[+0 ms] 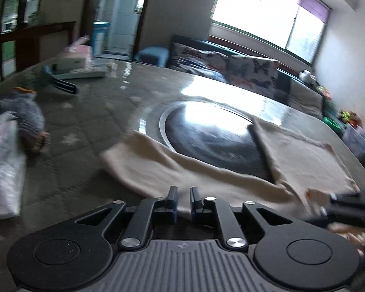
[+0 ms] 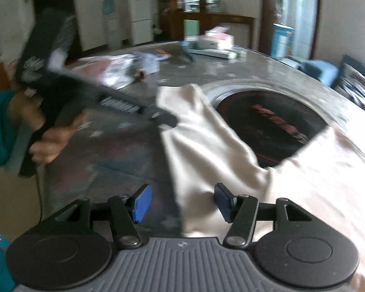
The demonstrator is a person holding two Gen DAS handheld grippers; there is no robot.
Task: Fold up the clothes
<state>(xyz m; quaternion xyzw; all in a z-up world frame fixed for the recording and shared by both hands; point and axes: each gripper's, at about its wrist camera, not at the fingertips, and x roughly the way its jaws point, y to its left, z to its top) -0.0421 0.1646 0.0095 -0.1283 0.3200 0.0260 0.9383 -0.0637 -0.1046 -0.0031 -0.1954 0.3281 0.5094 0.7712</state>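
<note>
The right gripper (image 2: 180, 203) stands about half open, its blue pads (image 2: 141, 203) on either side of the near hem of the cream garment (image 2: 231, 160) without pressing on it, so it holds nothing; the cloth's left edge passes between the jaws, and the bulk of it lies ahead and to the right. The left gripper (image 1: 183, 200) shows only a narrow gap between its fingers; the cream garment (image 1: 158, 168) lies just beyond its tips, and no cloth can be seen pinched there, though motion blur leaves that uncertain. In the right wrist view the left gripper (image 2: 168, 119) reaches in from the left to the garment's left edge, farther along than the right one; the two sit on the same side of the cloth, so the right is judged better placed for the near hem and the left for the far flap. The garment's long axis runs away from the person across the grey table (image 1: 85, 121), half covering a dark round inset (image 1: 214, 133). Beyond, well apart, lie a small striped garment (image 1: 29, 119), a plastic bag (image 1: 2, 165) and boxes (image 1: 75, 58); none stands in the way.
</note>
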